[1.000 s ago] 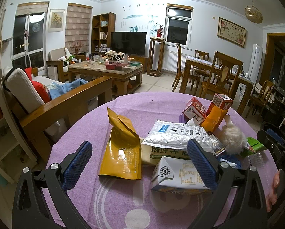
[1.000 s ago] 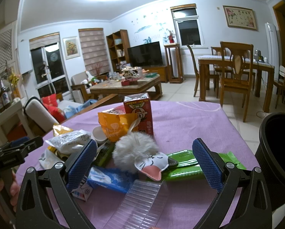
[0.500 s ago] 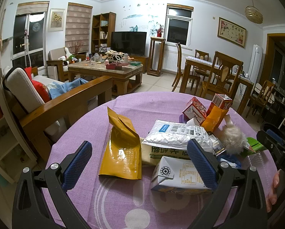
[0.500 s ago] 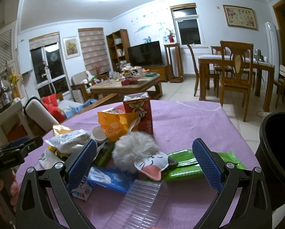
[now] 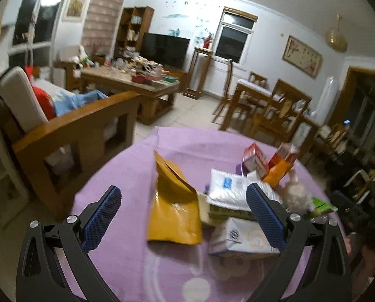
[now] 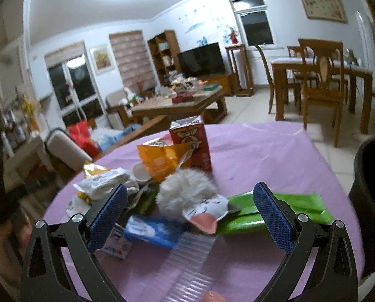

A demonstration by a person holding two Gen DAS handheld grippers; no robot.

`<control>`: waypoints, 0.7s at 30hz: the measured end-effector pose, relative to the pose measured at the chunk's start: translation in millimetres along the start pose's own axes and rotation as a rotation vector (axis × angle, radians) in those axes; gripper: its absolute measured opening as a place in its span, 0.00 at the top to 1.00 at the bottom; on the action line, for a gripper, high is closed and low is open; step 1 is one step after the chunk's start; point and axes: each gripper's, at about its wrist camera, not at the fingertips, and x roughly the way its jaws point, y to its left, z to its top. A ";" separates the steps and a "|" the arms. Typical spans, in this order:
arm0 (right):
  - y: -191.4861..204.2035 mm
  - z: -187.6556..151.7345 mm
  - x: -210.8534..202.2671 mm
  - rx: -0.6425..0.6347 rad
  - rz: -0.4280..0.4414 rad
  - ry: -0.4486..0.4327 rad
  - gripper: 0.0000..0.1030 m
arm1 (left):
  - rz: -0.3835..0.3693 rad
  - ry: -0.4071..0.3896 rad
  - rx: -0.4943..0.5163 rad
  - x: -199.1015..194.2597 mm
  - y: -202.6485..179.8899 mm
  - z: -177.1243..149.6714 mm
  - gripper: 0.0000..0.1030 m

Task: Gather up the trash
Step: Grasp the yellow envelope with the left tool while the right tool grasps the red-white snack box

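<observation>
Left wrist view: left gripper (image 5: 183, 202) hovers level, jaws wide, over yellow pouch (image 5: 173, 211).

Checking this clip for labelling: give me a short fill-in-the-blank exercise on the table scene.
1. The tablecloth is ____ in colour.
2. Both the left hand-held gripper and the right hand-held gripper are ____.
3. The red carton stands ____ the fluffy white toy.
4. The bin is ____ in colour.

Missing words: purple; open; behind; black
</observation>
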 end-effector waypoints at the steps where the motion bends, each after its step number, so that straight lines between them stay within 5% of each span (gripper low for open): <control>1: 2.9 7.2 2.1 -0.031 -0.009 0.012 0.04 | -0.014 0.009 -0.007 1.5 5.6 4.1 0.05; 7: 21.2 65.4 42.5 -0.097 0.044 0.129 0.04 | -0.045 0.189 0.038 56.1 13.9 21.7 0.05; 16: 39.4 86.3 139.0 -0.118 0.002 0.271 0.07 | -0.048 0.271 0.001 111.0 28.6 21.5 0.10; 17: 37.9 86.1 147.5 -0.103 0.000 0.287 0.09 | -0.048 0.266 0.016 111.2 27.3 20.6 0.17; 20: 25.6 82.9 161.6 -0.038 0.010 0.322 0.39 | -0.052 0.265 0.031 110.8 28.7 18.5 0.47; 21: 25.1 84.4 162.1 -0.024 0.003 0.314 0.49 | -0.068 0.274 0.026 112.0 29.4 17.5 0.67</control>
